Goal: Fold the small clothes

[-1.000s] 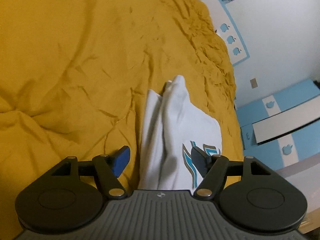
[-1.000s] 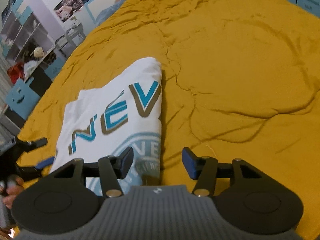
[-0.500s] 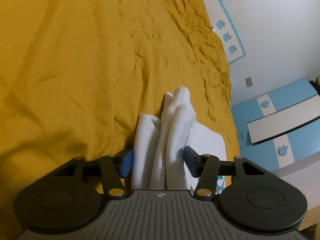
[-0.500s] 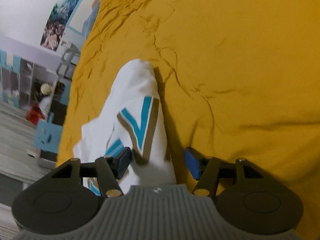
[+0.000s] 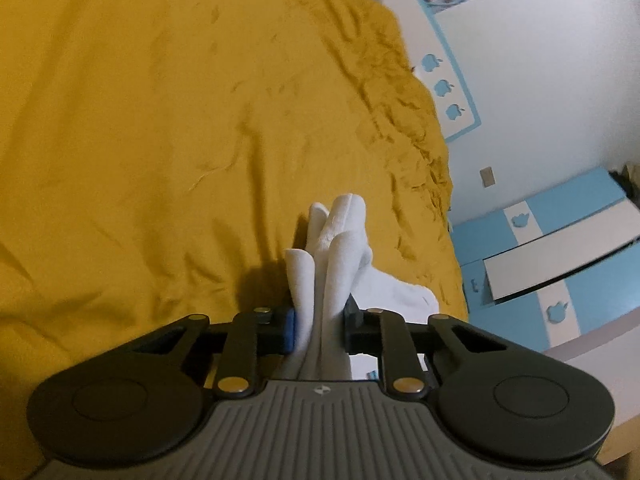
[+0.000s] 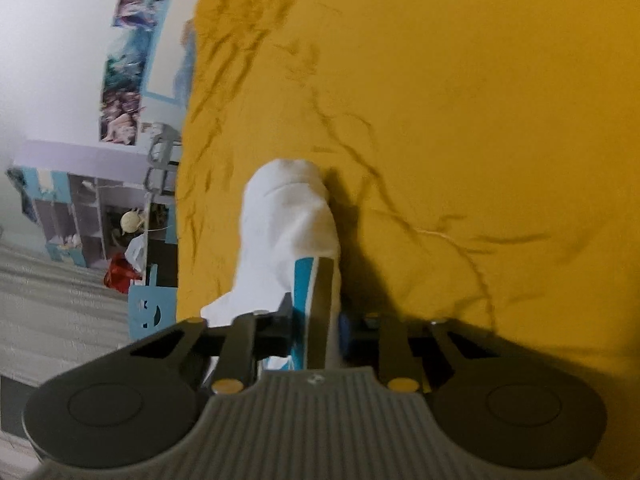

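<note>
A small white T-shirt (image 5: 340, 248) with blue and tan lettering lies on a mustard-yellow bedspread (image 5: 160, 120). My left gripper (image 5: 319, 327) is shut on bunched white folds of the T-shirt, which rise between its jaws. My right gripper (image 6: 316, 326) is shut on another edge of the T-shirt (image 6: 292, 216), with a blue and tan letter stripe showing between the jaws. The cloth hangs bunched from both grippers above the bedspread (image 6: 460, 100). The rest of the shirt is hidden below the grippers.
The bed's edge runs along the right in the left wrist view, with blue and white cabinets (image 5: 560, 248) and a white wall beyond. In the right wrist view, shelves with clutter (image 6: 100, 220) and wall posters (image 6: 132, 52) stand beyond the bed's left edge.
Both grippers closed from open onto the T-shirt's edges. The flat shirt has been gathered and lifted into bunched folds, and both views have tilted.
</note>
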### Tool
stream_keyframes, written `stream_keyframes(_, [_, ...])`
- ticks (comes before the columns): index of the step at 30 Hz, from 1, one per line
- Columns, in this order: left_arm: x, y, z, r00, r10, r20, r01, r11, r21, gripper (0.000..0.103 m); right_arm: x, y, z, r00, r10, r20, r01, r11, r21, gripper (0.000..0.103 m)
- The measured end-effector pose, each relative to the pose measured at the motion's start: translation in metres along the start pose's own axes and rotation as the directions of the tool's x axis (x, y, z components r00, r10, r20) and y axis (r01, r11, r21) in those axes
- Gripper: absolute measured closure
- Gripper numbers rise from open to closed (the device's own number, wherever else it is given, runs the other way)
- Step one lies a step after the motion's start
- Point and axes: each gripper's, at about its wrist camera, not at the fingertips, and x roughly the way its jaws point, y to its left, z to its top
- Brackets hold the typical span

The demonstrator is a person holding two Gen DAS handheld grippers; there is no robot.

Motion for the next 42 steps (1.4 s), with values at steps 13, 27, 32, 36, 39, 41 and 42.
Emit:
stream_keyframes(13, [-0.129,-0.11,-0.064,0.962,-0.049,0.267,-0.008,0.978,0.209,0.082,-0.113,0.117,-0.061,0.989,0.129,0.076,-0.1,0.945,-0.311,0.094])
stream_keyframes(27, [-0.244,-0.174,-0.148,0.966,-0.116,0.231,0.04,0.95,0.31,0.082,-0.284,0.142,-0.157,0.976,0.202,0.076,-0.152,0.893,-0.425,0.094])
stream_keyframes(32, [-0.242,-0.159,-0.16,0.984,-0.091,0.154,0.047,0.961,0.271,0.082,-0.312,0.122,-0.173,0.985,0.165,0.041,-0.138,0.917,-0.374,0.094])
stream_keyframes(36, [-0.214,-0.14,-0.149,0.994,-0.038,0.106,0.011,0.97,0.243,0.082,-0.298,0.101,-0.17,0.994,0.105,0.017,-0.094,0.943,-0.321,0.094])
stream_keyframes(39, [-0.191,-0.126,-0.138,0.998,0.004,0.068,-0.02,0.971,0.237,0.083,-0.273,0.084,-0.159,0.998,0.058,0.0,-0.056,0.959,-0.277,0.094])
stream_keyframes(41, [-0.171,-0.114,-0.127,0.999,0.033,0.04,-0.041,0.974,0.222,0.083,-0.258,0.075,-0.15,1.0,0.024,-0.006,-0.024,0.963,-0.27,0.094])
stream_keyframes(42, [-0.164,-0.107,-0.125,0.998,0.05,0.03,-0.055,0.975,0.216,0.083,-0.251,0.071,-0.146,1.0,0.004,-0.006,-0.006,0.964,-0.265,0.094])
